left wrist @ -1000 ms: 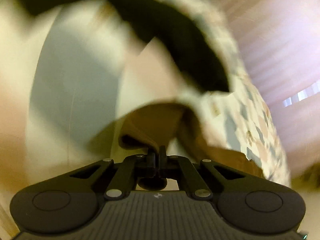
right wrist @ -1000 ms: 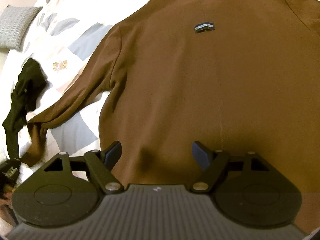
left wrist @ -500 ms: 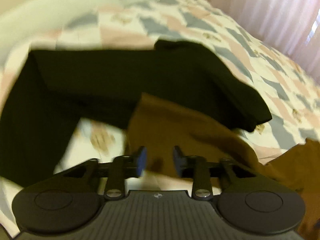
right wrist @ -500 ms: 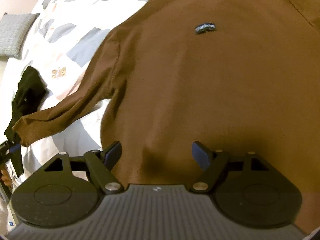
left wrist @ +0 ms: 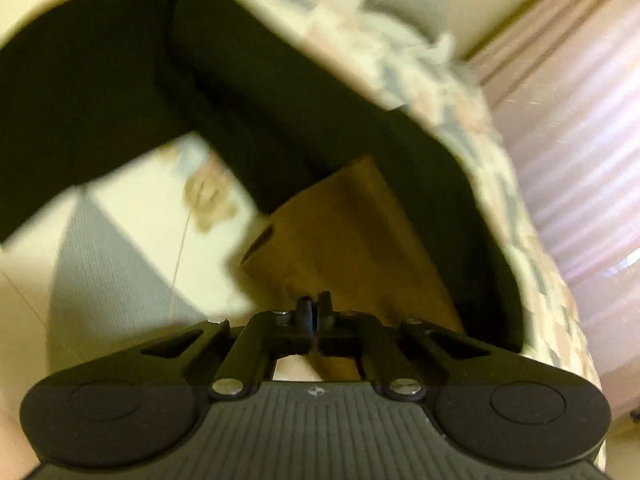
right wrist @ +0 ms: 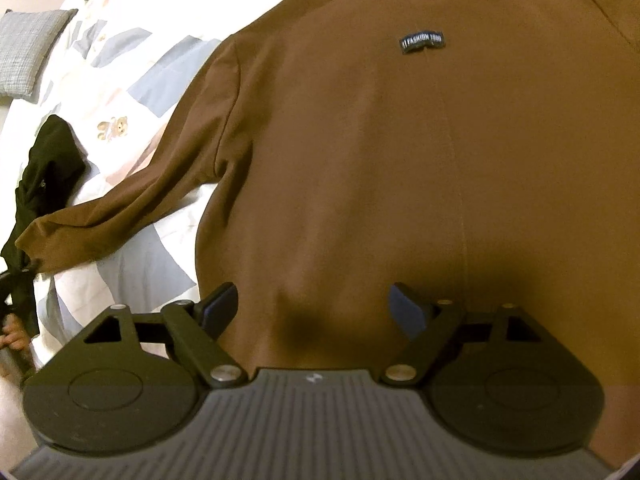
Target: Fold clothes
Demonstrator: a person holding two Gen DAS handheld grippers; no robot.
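Sleeve-folding step: left gripper (left wrist: 315,309) is pinched tight on the brown jacket's sleeve cuff (left wrist: 340,236) over the quilt (right wrist: 132,60), right gripper (right wrist: 312,304) is opening, empty, above the jacket back (right wrist: 400,160), so next I'd carry the cuff across.

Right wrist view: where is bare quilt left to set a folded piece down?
Free: the patchwork quilt between the grey pillow and the brown garment's shoulder. Crowded: lower left, where its sleeve meets the black garment.
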